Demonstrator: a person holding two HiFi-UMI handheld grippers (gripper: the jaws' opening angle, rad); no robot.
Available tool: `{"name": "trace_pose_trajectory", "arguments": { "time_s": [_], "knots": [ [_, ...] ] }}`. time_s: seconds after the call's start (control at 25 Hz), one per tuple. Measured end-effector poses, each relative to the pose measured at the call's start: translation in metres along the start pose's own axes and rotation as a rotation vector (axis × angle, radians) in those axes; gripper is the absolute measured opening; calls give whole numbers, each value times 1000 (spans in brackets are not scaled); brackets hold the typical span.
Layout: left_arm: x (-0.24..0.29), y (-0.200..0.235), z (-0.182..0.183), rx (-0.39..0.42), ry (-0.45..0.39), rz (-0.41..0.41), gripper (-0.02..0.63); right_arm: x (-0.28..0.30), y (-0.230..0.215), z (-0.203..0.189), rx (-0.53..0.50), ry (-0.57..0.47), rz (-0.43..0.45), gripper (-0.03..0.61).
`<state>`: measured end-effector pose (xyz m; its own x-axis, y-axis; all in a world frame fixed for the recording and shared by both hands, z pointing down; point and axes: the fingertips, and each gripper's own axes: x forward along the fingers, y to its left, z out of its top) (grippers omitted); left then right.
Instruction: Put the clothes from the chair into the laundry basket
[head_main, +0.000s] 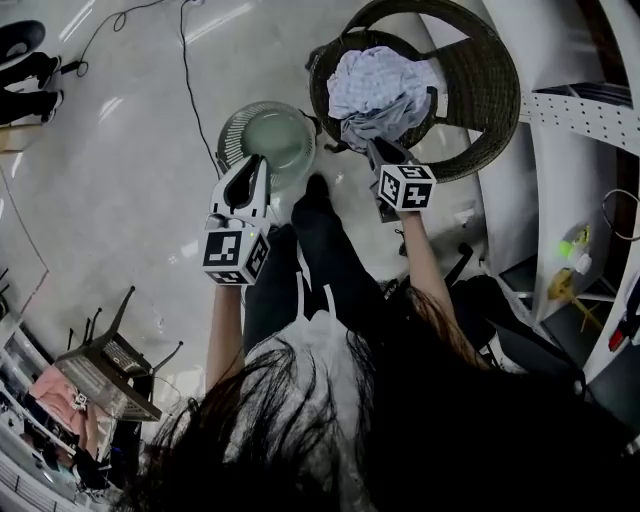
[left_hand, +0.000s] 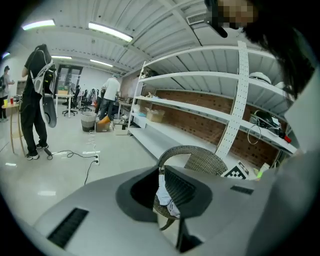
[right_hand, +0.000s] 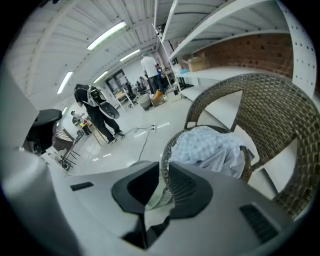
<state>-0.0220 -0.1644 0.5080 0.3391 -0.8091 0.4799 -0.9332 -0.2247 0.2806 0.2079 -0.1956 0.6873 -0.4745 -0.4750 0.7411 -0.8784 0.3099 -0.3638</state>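
Note:
A heap of pale blue and white clothes (head_main: 378, 85) (right_hand: 210, 150) fills the seat of a dark wicker chair (head_main: 480, 90) (right_hand: 272, 107) at the top right. A round, pale green laundry basket (head_main: 270, 138) stands on the floor to the chair's left. My right gripper (head_main: 378, 148) (right_hand: 165, 182) is shut and empty, just short of the chair's front rim and the clothes. Above the basket's near rim, my left gripper (head_main: 262, 162) (left_hand: 161, 186) has its jaws close together with nothing between them. The left gripper view shows the chair (left_hand: 200, 160) and a bit of cloth (left_hand: 165, 197) beyond.
White shelving (head_main: 580, 120) stands right of the chair. A black cable (head_main: 190, 70) runs across the glossy floor at the top left, and a small rack (head_main: 110, 370) stands at the lower left. The person's dark-trousered legs (head_main: 320, 260) lie between the grippers. People (left_hand: 35, 100) stand far off.

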Motion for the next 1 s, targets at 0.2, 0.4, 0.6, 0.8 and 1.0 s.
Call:
{"name": "trace_pose_trajectory", "arguments": {
  "time_s": [0.2, 0.4, 0.6, 0.8, 1.0],
  "knots": [
    [39, 1, -21, 1, 44, -8, 48, 47, -50, -24, 58, 85, -32, 223],
    [71, -3, -42, 40, 105, -58, 48, 84, -101, -48, 61, 177, -118, 280],
    [83, -2, -62, 75, 168, -80, 48, 113, -127, -76, -80, 346, -174, 310],
    [80, 6, -88, 64, 229, -62, 48, 144, -145, -91, -106, 414, -223, 311],
    [80, 16, -105, 72, 267, -44, 48, 161, -157, -102, -56, 438, -262, 309]
  ]
}}
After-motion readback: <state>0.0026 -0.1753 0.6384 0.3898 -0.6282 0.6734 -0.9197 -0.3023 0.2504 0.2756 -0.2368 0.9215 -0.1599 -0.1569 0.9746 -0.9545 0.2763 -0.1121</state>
